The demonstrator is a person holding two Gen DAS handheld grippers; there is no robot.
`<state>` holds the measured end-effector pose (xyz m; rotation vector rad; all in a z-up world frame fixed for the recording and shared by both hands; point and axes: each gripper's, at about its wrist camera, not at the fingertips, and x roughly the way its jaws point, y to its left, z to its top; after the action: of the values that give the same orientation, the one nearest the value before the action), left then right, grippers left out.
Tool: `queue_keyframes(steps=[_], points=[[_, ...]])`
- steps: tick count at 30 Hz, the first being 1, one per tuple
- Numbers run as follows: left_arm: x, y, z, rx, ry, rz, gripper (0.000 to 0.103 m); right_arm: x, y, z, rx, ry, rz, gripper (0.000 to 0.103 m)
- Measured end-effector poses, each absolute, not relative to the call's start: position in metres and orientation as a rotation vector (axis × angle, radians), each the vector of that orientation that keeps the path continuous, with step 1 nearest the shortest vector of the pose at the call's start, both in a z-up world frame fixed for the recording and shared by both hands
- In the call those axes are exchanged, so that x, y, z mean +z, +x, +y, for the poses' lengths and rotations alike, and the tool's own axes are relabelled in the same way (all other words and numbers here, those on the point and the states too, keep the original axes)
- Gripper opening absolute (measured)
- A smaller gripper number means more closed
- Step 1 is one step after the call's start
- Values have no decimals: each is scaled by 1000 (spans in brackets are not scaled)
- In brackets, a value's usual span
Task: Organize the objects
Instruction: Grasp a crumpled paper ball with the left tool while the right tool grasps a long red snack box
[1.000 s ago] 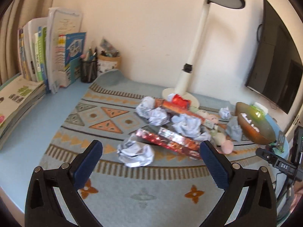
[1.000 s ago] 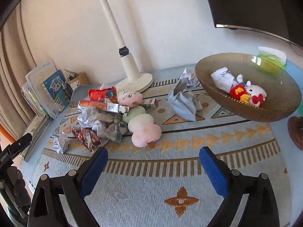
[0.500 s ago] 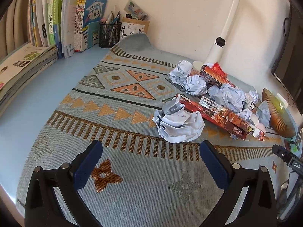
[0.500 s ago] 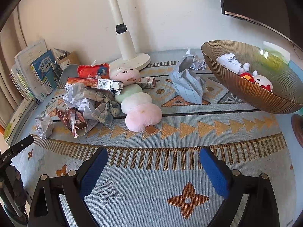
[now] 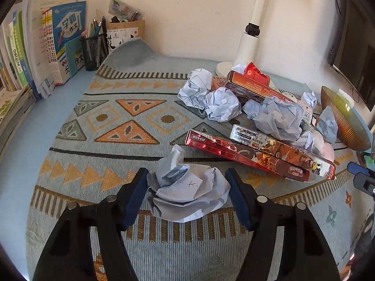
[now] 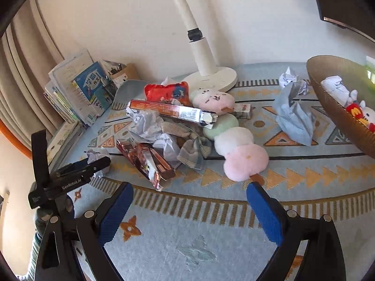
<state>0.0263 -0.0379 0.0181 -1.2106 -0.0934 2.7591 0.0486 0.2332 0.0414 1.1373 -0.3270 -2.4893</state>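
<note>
Crumpled paper ball (image 5: 187, 190) sits pinched between my left hand-held gripper (image 5: 186, 194); loose folds could slip. My right hand-held gripper (image 6: 189, 213) is spread, empty.

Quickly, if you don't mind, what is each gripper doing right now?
Left gripper: tongs closed around a crumpled paper ball on the rug.
Right gripper: open, holding nothing.
</note>
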Motion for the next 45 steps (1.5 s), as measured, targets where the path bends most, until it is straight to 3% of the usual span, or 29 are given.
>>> queue_keyframes(steps=[2, 3, 4, 9, 10, 16, 24, 26, 28, 30, 35, 36, 37, 38, 39, 42, 45], points=[[20, 31, -38, 2766, -1180, -90, 59, 40, 36, 218, -2468, 1152, -288, 96], [20, 32, -39, 2767, -1172, -93, 59, 38, 30, 210, -2463, 1167, -262, 87], [20, 33, -39, 2769, -1166, -99, 59, 35, 25, 204, -2444, 1182, -241, 71], [22, 36, -49, 2757, -1130, -182, 59, 27, 36, 183, -2419, 1180, -131, 30], [22, 36, -52, 2760, -1128, -199, 59, 28, 45, 184, -2416, 1146, -129, 26], [21, 33, -52, 2783, -1134, -196, 59, 31, 98, 190, -2413, 1073, 19, 17], [22, 35, -48, 2789, -1117, -149, 59, 7, 150, 228, -2383, 1194, 74, 17], [22, 35, -49, 2790, -1114, -151, 59, 5, 148, 232, -2364, 1237, 40, 24], [22, 35, -49, 2791, -1112, -151, 59, 6, 143, 230, -2360, 1244, 14, 50], [23, 35, -49, 2792, -1109, -152, 59, 10, 137, 223, -2401, 1198, 26, 60], [22, 35, -51, 2783, -1110, -170, 60, 0, 113, 198, -2399, 1215, 54, 60], [22, 35, -51, 2782, -1112, -176, 60, 0, 115, 194, -2427, 1188, 79, 57], [22, 35, -52, 2785, -1114, -180, 60, 0, 118, 189, -2423, 1172, 101, 41], [22, 35, -52, 2785, -1113, -181, 60, -1, 122, 185, -2415, 1162, 132, 34], [22, 35, -52, 2786, -1107, -179, 60, -2, 128, 180, -2408, 1147, 175, 19], [23, 37, -48, 2794, -1097, -149, 60, -1, 150, 170, -2418, 1096, 286, 17], [24, 39, -42, 2810, -1093, -92, 60, 5, 164, 183, -2428, 1085, 221, 17]])
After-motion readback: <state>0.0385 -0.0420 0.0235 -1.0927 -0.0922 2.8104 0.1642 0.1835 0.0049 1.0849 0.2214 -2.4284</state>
